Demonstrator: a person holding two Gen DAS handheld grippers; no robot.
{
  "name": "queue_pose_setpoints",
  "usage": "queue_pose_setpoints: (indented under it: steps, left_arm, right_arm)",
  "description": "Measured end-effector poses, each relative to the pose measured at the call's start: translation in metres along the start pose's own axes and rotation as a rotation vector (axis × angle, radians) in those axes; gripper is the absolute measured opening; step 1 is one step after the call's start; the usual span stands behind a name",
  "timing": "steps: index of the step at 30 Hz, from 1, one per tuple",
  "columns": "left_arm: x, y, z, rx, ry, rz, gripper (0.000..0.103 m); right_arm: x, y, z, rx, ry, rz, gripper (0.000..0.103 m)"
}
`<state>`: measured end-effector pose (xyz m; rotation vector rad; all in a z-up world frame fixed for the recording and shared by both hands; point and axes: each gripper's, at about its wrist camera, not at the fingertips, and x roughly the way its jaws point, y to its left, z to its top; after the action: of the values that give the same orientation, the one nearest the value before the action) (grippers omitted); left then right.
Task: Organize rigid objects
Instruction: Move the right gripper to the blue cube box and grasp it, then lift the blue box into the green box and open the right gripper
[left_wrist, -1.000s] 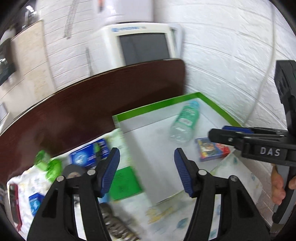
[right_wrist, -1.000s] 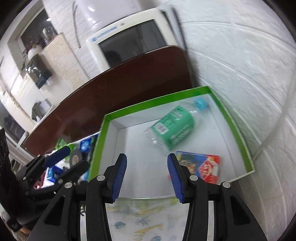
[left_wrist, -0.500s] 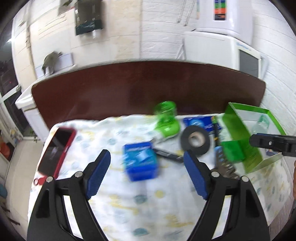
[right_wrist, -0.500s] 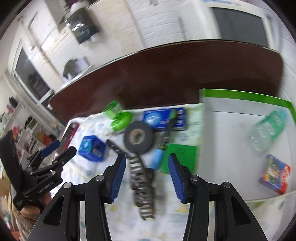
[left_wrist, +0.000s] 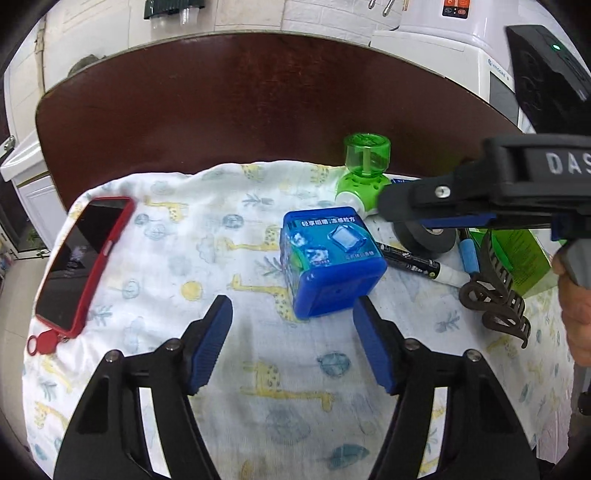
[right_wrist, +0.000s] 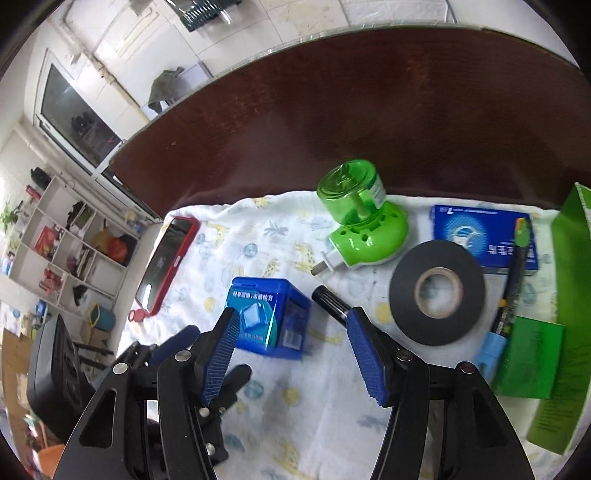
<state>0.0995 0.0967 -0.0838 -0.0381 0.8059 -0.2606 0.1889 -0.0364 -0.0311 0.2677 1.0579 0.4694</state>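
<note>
- Most items lie loose on the cloth (left_wrist: 229, 376): blue box (left_wrist: 325, 258), phone (left_wrist: 81, 258), green plug-in (right_wrist: 360, 218), tape roll (right_wrist: 436, 291), marker (left_wrist: 413, 260), hair clip (left_wrist: 495, 299).
- The green bin (right_wrist: 569, 295) stands at the right edge, so sorting looks barely underway.
- Left gripper (left_wrist: 291, 345): jaws spread, just narrowed, empty, near the blue box.
- Right gripper (right_wrist: 291, 356): jaws spread, just widening, empty.

Your glossy blue plastic cube box (left_wrist: 327, 260) sits upright on the giraffe-print cloth. From it: the red-cased phone (left_wrist: 79, 258) lies well left, the green plug-in vaporizer (left_wrist: 364, 170) behind, the black tape roll (right_wrist: 436, 291) and black marker (left_wrist: 410, 258) right.
</note>
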Motion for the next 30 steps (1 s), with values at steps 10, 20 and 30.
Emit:
queue_pose_setpoints:
  steps: [10, 20, 30]
  left_arm:
    - [0.027, 0.003, 0.012, 0.035, 0.008, -0.099, 0.052]
    - [0.027, 0.001, 0.024, 0.031, 0.004, -0.124, 0.047]
    - [-0.01, -0.052, 0.052, 0.134, -0.083, -0.122, 0.047]
  right_arm:
    - [0.038, 0.0, 0.007, 0.047, 0.081, 0.047, 0.062]
    - [0.034, 0.018, 0.005, -0.017, 0.078, 0.063, 0.056]
    - [-0.043, -0.003, 0.002, -0.012, -0.065, 0.076, 0.056]
